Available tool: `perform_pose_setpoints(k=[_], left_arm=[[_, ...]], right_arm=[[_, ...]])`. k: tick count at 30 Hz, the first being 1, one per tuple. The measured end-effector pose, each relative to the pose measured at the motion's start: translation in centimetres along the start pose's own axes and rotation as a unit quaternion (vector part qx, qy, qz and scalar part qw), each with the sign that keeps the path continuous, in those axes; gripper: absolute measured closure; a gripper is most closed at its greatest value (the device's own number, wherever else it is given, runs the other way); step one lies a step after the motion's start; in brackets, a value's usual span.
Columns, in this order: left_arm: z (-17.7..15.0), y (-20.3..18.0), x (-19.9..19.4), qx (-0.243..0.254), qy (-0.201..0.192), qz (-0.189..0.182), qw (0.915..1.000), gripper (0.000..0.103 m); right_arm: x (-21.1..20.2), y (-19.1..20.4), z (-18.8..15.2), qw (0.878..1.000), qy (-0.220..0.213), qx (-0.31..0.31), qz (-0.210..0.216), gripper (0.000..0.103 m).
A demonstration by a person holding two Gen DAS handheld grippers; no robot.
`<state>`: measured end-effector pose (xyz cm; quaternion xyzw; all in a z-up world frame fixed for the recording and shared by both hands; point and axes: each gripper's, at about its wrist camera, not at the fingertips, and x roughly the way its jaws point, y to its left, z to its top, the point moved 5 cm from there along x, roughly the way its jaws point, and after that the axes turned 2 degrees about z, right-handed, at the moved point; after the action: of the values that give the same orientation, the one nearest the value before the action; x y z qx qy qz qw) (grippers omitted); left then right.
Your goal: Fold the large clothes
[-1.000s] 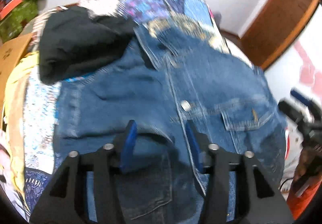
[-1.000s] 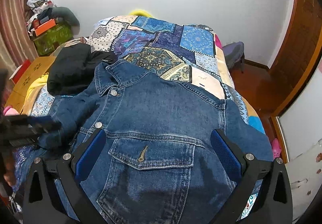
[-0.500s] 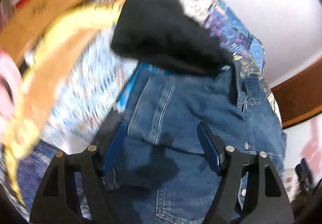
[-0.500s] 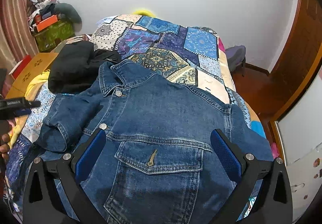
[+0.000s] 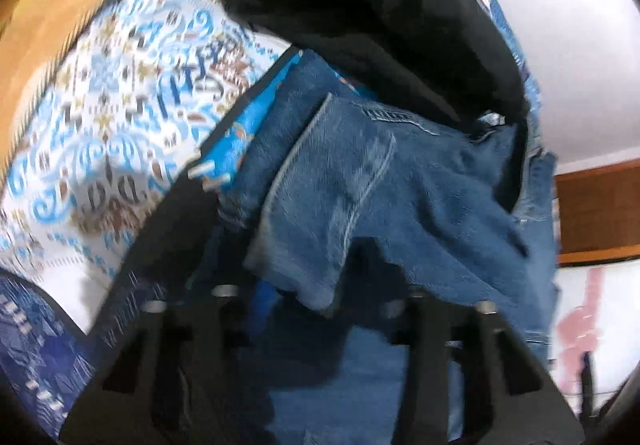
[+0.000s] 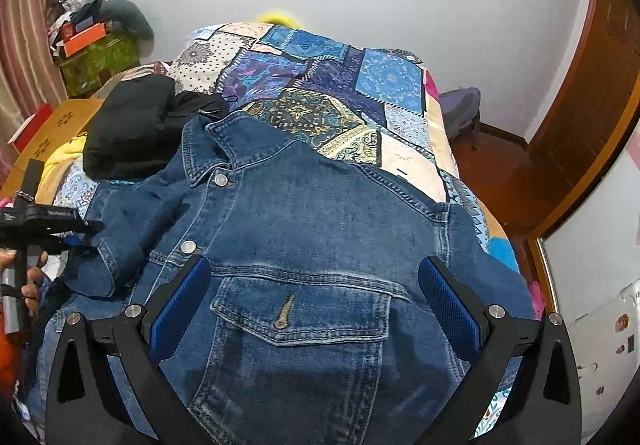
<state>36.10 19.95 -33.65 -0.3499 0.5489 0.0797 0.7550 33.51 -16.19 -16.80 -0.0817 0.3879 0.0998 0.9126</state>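
While the left wrist view is blurred, it shows the left gripper with its jaws just closing over the cuff of the blue denim jacket; whether the pads pinch the cloth I cannot tell. A crumpled black garment lies beyond the sleeve. From the right wrist view, the right gripper hangs with jaws wide apart above the jacket's chest pocket, the jacket spread on the patchwork bedspread.
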Motion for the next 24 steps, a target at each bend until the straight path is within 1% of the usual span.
perform_pose_setpoints(k=[2, 3, 5, 7, 8, 9, 11, 14, 16, 18, 20, 22, 24], left_arm=[[0.0, -1.0, -0.4, 0.025, -0.015, 0.018, 0.9994, 0.087], [0.1, -1.8, -1.0, 0.042, -0.028, 0.029, 0.9983, 0.089], [0.3, -4.3, -3.0, 0.085, -0.066, 0.051, 0.9928, 0.091], [0.4, -7.1, -5.1, 0.121, -0.098, 0.054, 0.9863, 0.092], [0.4, -8.4, -6.4, 0.137, -0.112, 0.051, 0.9830, 0.092], [0.4, -10.6, -8.0, 0.157, -0.130, 0.042, 0.9781, 0.092], [0.3, -13.7, -10.1, 0.183, -0.153, 0.022, 0.9709, 0.093], [-0.7, -19.5, -13.8, 0.228, -0.183, -0.026, 0.9559, 0.093], [-1.8, -22.6, -15.4, 0.253, -0.191, -0.054, 0.9468, 0.093], [-3.2, -25.5, -16.1, 0.279, -0.186, -0.083, 0.9385, 0.094], [-5.0, -28.4, -15.8, 0.302, -0.169, -0.108, 0.9320, 0.094], [-6.5, -30.8, -14.8, 0.320, -0.147, -0.120, 0.9282, 0.094], [-8.0, -32.6, -13.1, 0.335, -0.119, -0.127, 0.9262, 0.094]], right_arm=[[-0.2, -0.4, 0.0, 1.000, -0.002, 0.002, -0.003, 0.000], [-0.3, -0.7, 0.0, 1.000, -0.004, 0.003, -0.005, 0.000], [-0.6, -1.2, 0.1, 1.000, -0.007, 0.007, -0.007, 0.000], [-1.0, -1.9, 0.4, 1.000, -0.014, 0.017, -0.005, 0.000], [-1.1, -2.1, 0.5, 1.000, -0.018, 0.023, -0.003, 0.000], [-1.4, -2.4, 0.7, 0.999, -0.025, 0.029, -0.001, 0.000], [-1.9, -2.9, 1.0, 0.999, -0.035, 0.037, 0.001, 0.000], [-2.7, -3.6, 1.4, 0.998, -0.050, 0.046, -0.002, 0.000], [-3.2, -4.3, 1.4, 0.997, -0.057, 0.050, -0.006, 0.000], [-3.6, -5.0, 1.5, 0.996, -0.062, 0.057, -0.009, 0.000], [-4.1, -5.8, 1.4, 0.995, -0.067, 0.069, -0.009, 0.000], [-4.6, -6.6, 1.2, 0.994, -0.072, 0.080, -0.009, 0.000], [-5.2, -7.6, 0.9, 0.993, -0.079, 0.091, -0.016, 0.000]])
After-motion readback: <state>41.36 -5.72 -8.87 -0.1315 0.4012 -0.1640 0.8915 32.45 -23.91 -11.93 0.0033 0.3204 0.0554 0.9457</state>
